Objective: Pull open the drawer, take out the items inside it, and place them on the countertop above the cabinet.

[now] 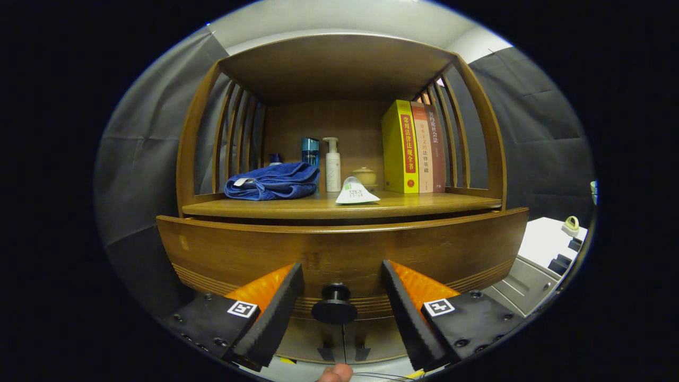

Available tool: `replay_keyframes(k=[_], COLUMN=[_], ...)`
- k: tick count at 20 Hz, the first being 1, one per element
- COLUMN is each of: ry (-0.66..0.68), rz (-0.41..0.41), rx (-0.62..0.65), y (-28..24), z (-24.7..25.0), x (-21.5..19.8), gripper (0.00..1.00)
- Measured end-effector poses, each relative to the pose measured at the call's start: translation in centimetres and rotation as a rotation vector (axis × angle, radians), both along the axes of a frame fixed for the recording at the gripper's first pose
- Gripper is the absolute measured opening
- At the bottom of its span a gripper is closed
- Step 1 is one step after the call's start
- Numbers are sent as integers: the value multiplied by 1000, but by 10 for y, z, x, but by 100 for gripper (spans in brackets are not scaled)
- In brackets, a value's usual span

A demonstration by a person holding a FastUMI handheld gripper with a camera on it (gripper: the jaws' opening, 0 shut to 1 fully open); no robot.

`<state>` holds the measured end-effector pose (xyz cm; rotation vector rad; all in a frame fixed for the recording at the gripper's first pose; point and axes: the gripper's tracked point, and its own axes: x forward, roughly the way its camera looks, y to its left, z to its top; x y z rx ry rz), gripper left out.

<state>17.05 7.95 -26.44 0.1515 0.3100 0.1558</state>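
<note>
A wooden cabinet stands in front of me, and its drawer front (339, 249) is pulled out a little from under the countertop (424, 204). The drawer's black round knob (334, 305) sits between my two fingers, slightly ahead of the fingertips (289, 276). My gripper (342, 276) is open, its pads clear of the knob on both sides. The inside of the drawer is hidden by its front. On the countertop lie a folded blue towel (273, 181) and a white pouch (356, 192).
At the back of the countertop stand a blue box (310, 151), a white pump bottle (332, 165), a small lidded pot (365, 175) and three upright books (414, 148). A white and grey unit (536, 254) sits to the right. A fingertip (335, 373) shows below the gripper.
</note>
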Motion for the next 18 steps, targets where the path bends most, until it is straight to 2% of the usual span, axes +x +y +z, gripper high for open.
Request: replay_keyframes(k=[11, 18], ry=[-4, -21], rz=[1, 9], rx=[-2, -6], y=[3, 1], z=[-6, -6], x=[37, 36], gripper=[98, 98])
